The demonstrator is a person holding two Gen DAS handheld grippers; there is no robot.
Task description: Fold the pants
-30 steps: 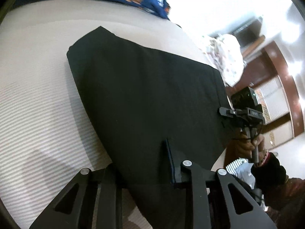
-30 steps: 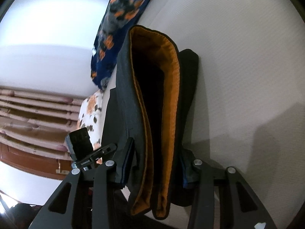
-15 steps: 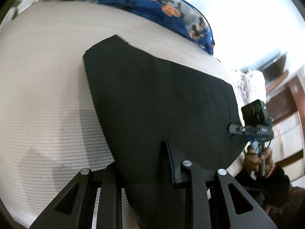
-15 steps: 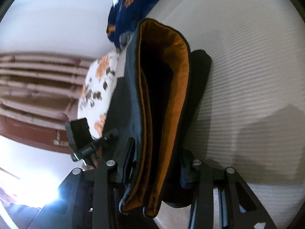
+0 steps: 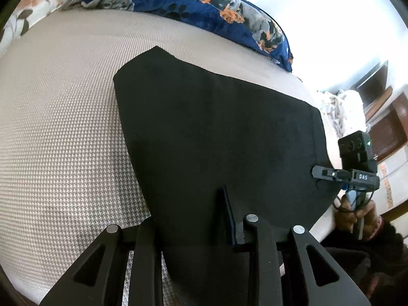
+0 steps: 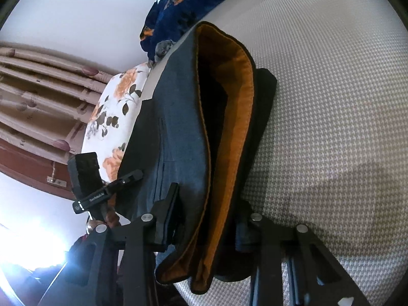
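Dark pants (image 5: 216,137) lie spread on the bed's beige houndstooth cover (image 5: 63,127). My left gripper (image 5: 188,219) is shut on the near edge of the pants. In the right wrist view the pants (image 6: 178,137) show their waistband with an orange lining (image 6: 242,107). My right gripper (image 6: 206,214) is shut on that waistband end. The right gripper also shows in the left wrist view (image 5: 316,172) at the fabric's right edge. The left gripper shows in the right wrist view (image 6: 139,174) at the pants' left side.
A blue patterned blanket (image 5: 204,5) lies along the far side of the bed. A floral pillow (image 6: 114,112) sits past the pants, with curtains (image 6: 38,81) behind it. Wooden furniture (image 5: 387,127) stands at the right. The person's hand (image 5: 357,211) holds the right gripper.
Both grippers have kept their hold on the pants. The left camera has swung, so more of the bed and blanket shows. The right gripper has shifted a little with the waistband.
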